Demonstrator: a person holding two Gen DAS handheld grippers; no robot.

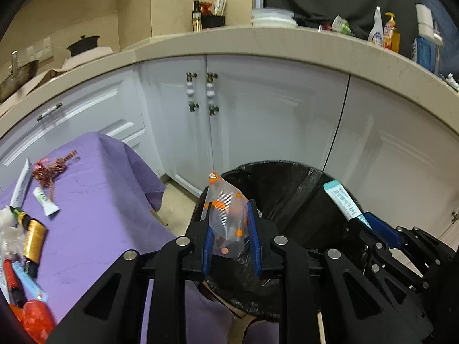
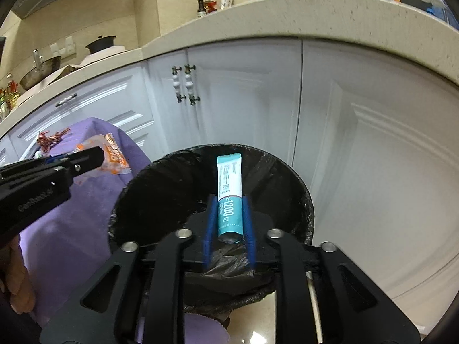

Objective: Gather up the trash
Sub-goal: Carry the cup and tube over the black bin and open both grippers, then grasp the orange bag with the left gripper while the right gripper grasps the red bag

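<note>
Counts: two grippers, one bin, one purple-covered bench of litter.

Two black grippers with blue pads: the left gripper [image 1: 231, 229] and the right gripper [image 2: 229, 220]. One round bin lined with a black bag [image 2: 149, 189]. One clear plastic bag with orange dots [image 1: 226, 212]; one teal and white tube [image 2: 229, 189]. On the purple cloth over the bench [image 1: 109, 200]: two white tubes [image 1: 46, 200], one red and white twine tangle [image 1: 53, 167], one gold battery [image 1: 34, 240].
</note>
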